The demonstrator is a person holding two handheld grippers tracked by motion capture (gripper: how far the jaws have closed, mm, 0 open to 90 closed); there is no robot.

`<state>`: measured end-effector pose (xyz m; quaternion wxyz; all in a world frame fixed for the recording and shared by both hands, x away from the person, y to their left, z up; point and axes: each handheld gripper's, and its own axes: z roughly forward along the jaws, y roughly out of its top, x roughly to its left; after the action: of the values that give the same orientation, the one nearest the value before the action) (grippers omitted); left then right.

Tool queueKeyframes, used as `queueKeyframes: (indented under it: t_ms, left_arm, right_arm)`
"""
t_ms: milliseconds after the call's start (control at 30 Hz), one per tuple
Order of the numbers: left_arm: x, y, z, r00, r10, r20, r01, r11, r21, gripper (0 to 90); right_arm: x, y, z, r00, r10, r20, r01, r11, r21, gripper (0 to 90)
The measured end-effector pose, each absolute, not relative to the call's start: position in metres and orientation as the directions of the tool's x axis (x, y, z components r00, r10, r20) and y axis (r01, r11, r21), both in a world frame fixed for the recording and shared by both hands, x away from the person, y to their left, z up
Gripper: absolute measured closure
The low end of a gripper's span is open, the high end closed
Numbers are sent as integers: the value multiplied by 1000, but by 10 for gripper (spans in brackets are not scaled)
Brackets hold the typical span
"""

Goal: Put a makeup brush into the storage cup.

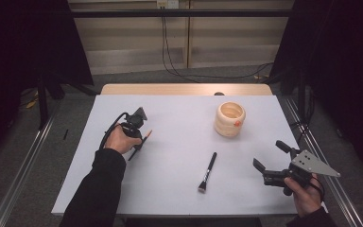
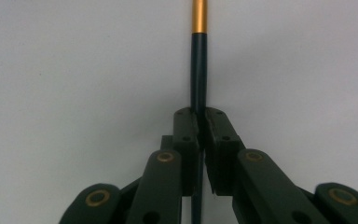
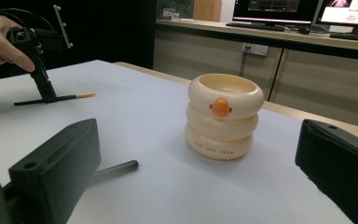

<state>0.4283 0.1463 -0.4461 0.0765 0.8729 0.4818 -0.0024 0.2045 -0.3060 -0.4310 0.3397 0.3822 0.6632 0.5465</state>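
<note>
Right gripper (image 1: 270, 163): lower right of the high view, held in a hand at the table's near right corner; jaws spread wide with nothing between them, grey three-cornered plate on top. In its own view the two black jaws stand far apart at the lower left and lower right.

Makeup brush (image 1: 207, 171): lower centre of the high view, lying flat on the white table (image 1: 179, 142), bristle end toward the near edge, black handle angled up and away. It lies left of the right gripper, apart from it.

Left gripper (image 1: 137, 137): centre left of the high view, held in a hand with a dark sleeve, pointing down at the table; jaws pressed together on a thin pencil-like stick. In the right gripper view it stands upright on the stick at the upper left.

Thin stick (image 2: 198, 70): in the left gripper view it runs straight up from between the closed pads, dark shaft with an orange-gold end at the top edge. It lies level at the table surface; whether it rests on it cannot be told.

Cream ringed holder (image 1: 229, 119): upper right of centre in the high view, upright, open at the top, an orange mark on its side; well apart from both grippers.
</note>
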Motion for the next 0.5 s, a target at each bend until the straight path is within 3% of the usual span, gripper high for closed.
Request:
queueKeyframes:
  t_ms: [500]
  left_arm:
    - [429,150,-444,538,837,-100,841,-525,133,842]
  right_arm:
    - [205,-307,-431,-471,882,-28,136,104,985,0]
